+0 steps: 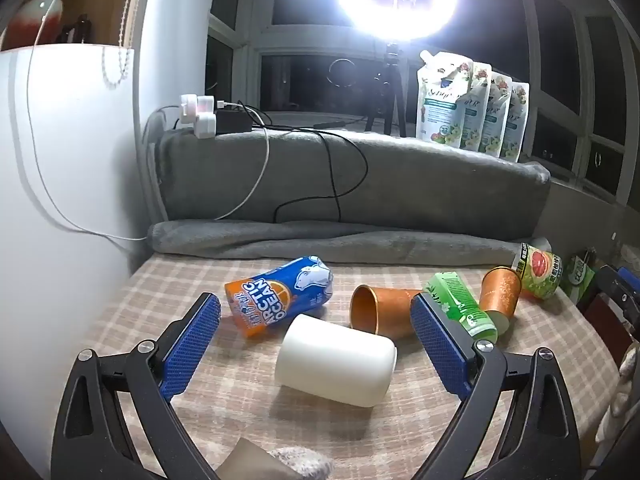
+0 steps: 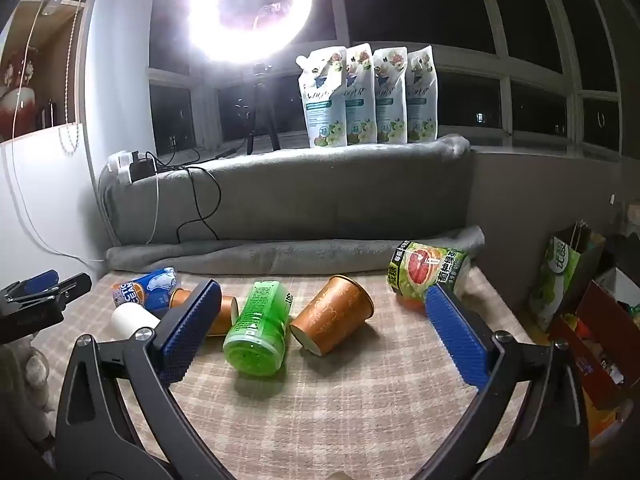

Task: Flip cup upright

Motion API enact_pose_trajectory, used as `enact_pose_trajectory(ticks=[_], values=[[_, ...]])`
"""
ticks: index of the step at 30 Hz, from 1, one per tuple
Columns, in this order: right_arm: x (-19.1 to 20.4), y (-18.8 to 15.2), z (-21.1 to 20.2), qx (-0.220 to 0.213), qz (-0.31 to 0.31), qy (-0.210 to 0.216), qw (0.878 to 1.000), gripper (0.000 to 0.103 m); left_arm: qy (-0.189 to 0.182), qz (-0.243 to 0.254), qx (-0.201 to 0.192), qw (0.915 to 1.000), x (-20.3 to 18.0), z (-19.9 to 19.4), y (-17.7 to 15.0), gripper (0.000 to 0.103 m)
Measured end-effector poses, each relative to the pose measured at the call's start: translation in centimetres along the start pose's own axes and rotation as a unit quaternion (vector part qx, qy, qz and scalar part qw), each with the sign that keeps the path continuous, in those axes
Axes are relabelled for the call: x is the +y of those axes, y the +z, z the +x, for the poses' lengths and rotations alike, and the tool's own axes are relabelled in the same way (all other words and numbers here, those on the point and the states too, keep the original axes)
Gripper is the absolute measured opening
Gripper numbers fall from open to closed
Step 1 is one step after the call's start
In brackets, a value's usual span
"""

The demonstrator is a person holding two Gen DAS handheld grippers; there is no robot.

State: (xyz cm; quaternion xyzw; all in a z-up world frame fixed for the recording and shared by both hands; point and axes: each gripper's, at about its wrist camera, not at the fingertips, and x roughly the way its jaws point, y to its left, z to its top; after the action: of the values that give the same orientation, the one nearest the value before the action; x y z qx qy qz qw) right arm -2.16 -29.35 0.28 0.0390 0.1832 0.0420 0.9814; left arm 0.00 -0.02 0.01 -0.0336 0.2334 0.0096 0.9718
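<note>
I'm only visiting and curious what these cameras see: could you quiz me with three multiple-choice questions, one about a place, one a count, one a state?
1. What lies between the left gripper's fingers?
A white cup
B green bottle
C blue-orange can

2. How many copper-orange cups are on the table?
A one
B two
C four

3. How are both grippers?
A open
B shut
C holding cups

Answers:
1 A, the white cup lies on its side there.
2 B, one tipped beside the green bottle, another behind the white cup.
3 A, the right gripper's fingers are spread too, gripping nothing.
</note>
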Motion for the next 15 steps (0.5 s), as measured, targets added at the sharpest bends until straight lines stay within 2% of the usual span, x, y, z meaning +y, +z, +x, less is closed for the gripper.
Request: enact_pose_trajectory(ticks=[1, 15], values=[[0.09, 0.00, 0.11, 0.011, -0.010, -0.006, 1.000, 0.103, 0.000, 0.000, 0.000, 1.0000, 0.00, 0.00, 0.00, 0.096], [-0.01, -0.27, 0.22, 0.010, -0.006, -0.015, 1.000, 0.103, 0.004, 0.005, 0.001, 1.0000, 0.71, -0.40, 0.00, 0.096]])
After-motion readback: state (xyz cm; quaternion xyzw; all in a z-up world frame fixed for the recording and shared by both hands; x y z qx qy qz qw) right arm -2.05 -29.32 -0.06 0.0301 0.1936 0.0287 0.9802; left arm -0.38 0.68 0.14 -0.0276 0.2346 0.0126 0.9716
